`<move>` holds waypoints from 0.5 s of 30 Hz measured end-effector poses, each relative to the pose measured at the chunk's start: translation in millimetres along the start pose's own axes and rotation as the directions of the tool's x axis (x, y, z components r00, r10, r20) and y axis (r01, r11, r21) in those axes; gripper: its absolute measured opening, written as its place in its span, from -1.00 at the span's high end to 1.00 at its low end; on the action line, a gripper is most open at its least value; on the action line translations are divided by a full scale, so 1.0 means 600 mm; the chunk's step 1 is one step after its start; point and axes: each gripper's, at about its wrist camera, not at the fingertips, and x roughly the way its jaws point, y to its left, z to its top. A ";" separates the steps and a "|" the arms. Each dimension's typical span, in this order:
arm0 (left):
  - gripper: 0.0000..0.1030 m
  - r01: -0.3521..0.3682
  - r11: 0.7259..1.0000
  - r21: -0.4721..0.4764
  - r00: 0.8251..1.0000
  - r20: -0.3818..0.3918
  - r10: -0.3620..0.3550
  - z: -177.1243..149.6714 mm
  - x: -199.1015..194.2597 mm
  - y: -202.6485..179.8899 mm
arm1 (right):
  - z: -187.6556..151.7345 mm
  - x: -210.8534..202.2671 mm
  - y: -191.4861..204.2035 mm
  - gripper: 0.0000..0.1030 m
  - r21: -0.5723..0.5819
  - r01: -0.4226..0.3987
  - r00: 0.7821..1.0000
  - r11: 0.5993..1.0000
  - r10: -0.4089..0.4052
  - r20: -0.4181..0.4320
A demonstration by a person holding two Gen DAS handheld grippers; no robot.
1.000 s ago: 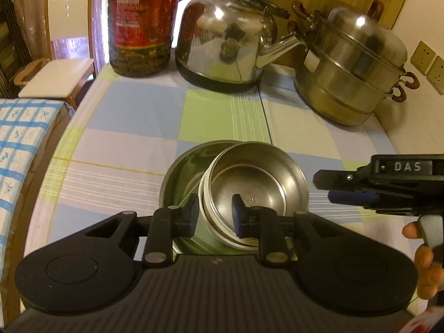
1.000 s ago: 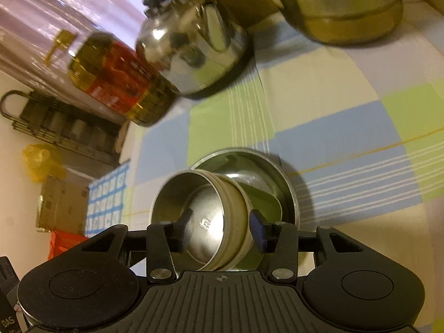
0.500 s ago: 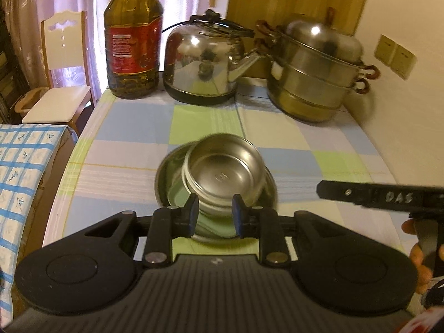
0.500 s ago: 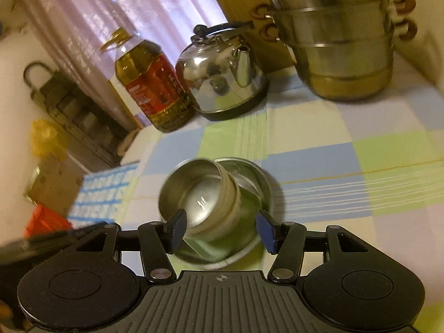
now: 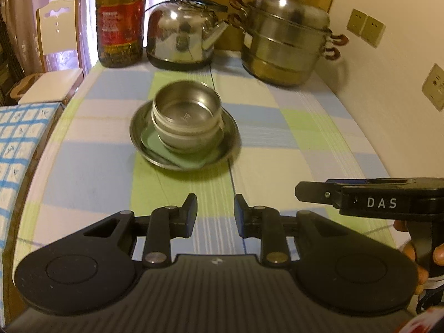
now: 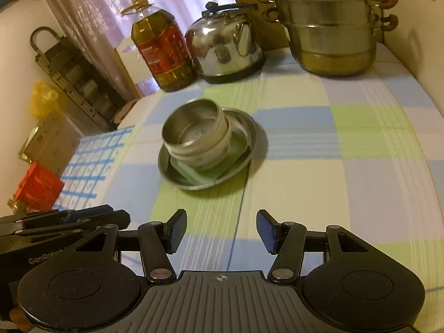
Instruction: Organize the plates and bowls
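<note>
My left gripper (image 5: 215, 216) and my right gripper (image 6: 220, 231) both hang over the near part of the table (image 5: 291, 144), well short of the stack. The left one's jaws stand a small way apart with nothing between them; the right one's are wider, also empty, and have just been opening.

The stack sits about mid-table, straight ahead of both tools: a steel bowl (image 5: 186, 109) nested in a pale bowl (image 5: 188, 134), that on a green square plate (image 5: 180, 158), all on a round steel plate (image 5: 233, 136). Nothing of mine touches it.

The table wears a checked cloth of blue, green and cream (image 6: 319, 149). Along its far edge stand an oil bottle (image 5: 120, 19), a steel kettle (image 5: 183, 36) and a stacked steamer pot (image 5: 285, 41), the pot nearest the far right corner.

The left view shows a white chair (image 5: 58, 41) past the far left corner, wall sockets (image 5: 366, 27) on the right wall, and my right tool reaching in from the right with fingers (image 5: 409, 249) on its handle. The right view instead shows a dark rack (image 6: 72, 75), a yellow bag (image 6: 44, 100), a cardboard box (image 6: 47, 144) and a red box (image 6: 37, 188) beside the table's left edge, with my left tool low on the left.
</note>
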 end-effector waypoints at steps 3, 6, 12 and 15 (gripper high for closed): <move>0.51 0.011 1.000 -0.014 1.000 -0.012 -0.011 -0.018 -0.006 -0.011 | -0.023 -0.015 -0.002 -0.08 -0.007 0.007 1.000 1.000 -0.008 -0.004; 0.51 0.019 1.000 -0.022 1.000 -0.013 -0.019 -0.036 -0.016 -0.021 | -0.043 -0.028 -0.005 -0.08 -0.015 0.016 1.000 1.000 -0.016 -0.009; 0.52 0.021 1.000 -0.017 1.000 -0.009 -0.022 -0.063 -0.034 -0.043 | -0.083 -0.054 -0.014 -0.08 -0.019 0.027 1.000 0.999 -0.028 -0.010; 0.52 0.036 0.999 -0.014 0.999 -0.014 -0.036 -0.077 -0.040 -0.054 | -0.097 -0.067 -0.017 -0.08 -0.021 0.031 0.999 0.999 -0.031 -0.009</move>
